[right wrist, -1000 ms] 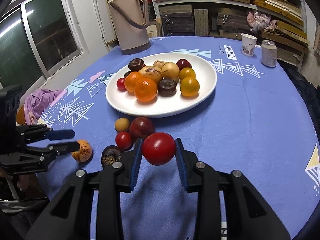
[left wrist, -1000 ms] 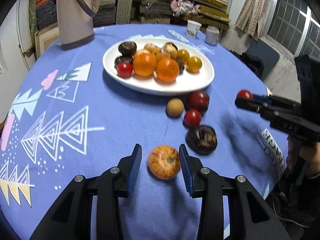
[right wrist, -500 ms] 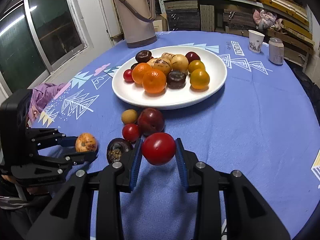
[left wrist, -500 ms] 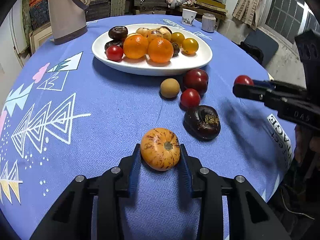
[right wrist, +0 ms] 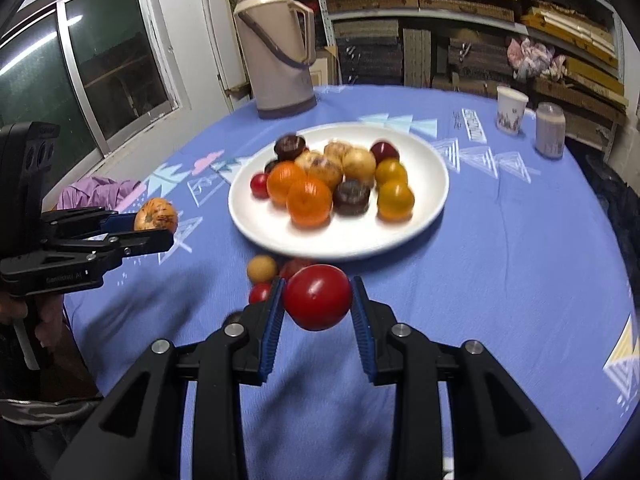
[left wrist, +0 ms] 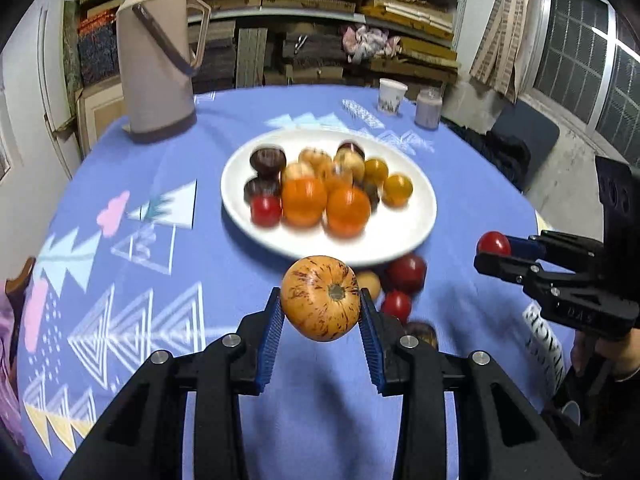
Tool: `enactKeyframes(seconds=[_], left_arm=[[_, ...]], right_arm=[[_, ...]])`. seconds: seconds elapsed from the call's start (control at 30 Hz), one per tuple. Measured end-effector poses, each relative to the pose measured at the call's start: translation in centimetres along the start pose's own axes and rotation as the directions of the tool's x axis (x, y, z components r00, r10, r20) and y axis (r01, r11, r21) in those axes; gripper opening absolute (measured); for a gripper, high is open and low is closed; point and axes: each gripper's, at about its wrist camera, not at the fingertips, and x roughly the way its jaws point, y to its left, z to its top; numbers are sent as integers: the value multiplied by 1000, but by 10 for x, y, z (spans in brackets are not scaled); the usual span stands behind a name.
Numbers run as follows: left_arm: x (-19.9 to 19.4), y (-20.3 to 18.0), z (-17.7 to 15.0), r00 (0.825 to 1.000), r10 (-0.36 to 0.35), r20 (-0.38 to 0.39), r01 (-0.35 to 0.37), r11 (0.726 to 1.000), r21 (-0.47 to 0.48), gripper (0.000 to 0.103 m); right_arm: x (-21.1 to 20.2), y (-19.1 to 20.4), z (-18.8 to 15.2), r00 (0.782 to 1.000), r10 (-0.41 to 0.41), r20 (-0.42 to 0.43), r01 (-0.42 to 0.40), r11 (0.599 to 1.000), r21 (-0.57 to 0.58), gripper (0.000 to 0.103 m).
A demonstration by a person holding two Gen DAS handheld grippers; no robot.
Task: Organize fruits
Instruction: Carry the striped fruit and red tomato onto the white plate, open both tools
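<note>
Only right wrist shows purple cloth point(right wrist: 98, 192).

both grippers: left gripper point(left wrist: 320, 316) and right gripper point(right wrist: 318, 306) black plastic, blue ribbed pads point(left wrist: 272, 336), silver screws point(left wrist: 231, 340), faint embossed lettering on side; skin by handle.

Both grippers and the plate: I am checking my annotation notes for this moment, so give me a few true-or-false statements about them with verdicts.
1. The left gripper holds an orange speckled fruit. True.
2. The right gripper is open, holding nothing. False: it is shut on a red fruit.
3. The white plate holds two yellow fruits. True.
4. The thermos lies on its side. False: it stands upright beyond the plate.
5. Every fruit is on the plate. False: a small tan fruit lies on the tablecloth.
</note>
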Motion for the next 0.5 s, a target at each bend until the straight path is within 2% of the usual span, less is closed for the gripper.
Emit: enactKeyframes(seconds=[0.23,0.5], left_arm=[[15,2,36,1000,-6,18,6,1000,-10,37],[58,13,71,1000,-6,-9,5,999,-47,38]], right_arm=[[10,-6,36,999,-9,34,10,1000,-18,32],[42,-24,72,999,-19,35,19,1000,-1,32]])
